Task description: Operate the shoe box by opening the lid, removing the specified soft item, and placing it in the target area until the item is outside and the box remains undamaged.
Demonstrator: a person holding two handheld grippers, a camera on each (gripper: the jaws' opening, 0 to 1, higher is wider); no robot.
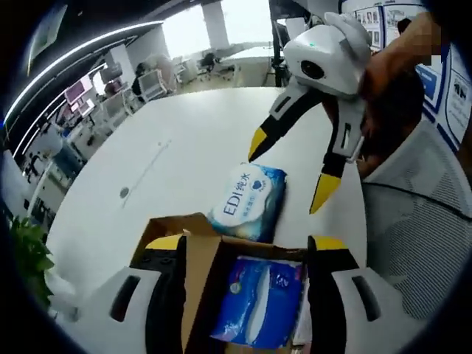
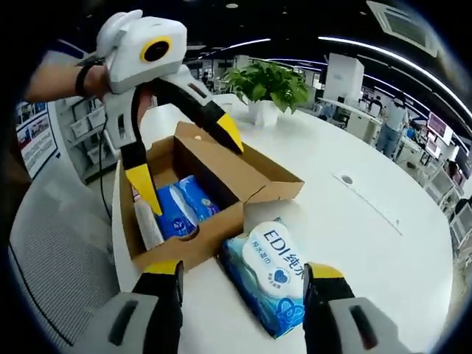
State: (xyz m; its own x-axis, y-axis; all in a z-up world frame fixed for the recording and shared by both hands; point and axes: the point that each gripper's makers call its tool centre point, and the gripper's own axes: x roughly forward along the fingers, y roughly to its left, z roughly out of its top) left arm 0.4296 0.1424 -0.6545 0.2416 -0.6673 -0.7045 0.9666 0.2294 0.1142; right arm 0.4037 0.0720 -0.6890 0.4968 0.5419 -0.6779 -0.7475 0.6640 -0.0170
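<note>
Right gripper (image 2: 240, 274) gapes empty — wipes pack (image 2: 271, 284) between its jaws, beside box (image 2: 221, 181).

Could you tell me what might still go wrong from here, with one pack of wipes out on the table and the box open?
1. The left gripper, open, hangs over the cardboard box; pushing down could crease a wall or flap.
2. The wipes pack lies against the box, between the open right gripper jaws; a nudge might shove the box along the white table.
3. A blue pack remains inside and could snag.
</note>
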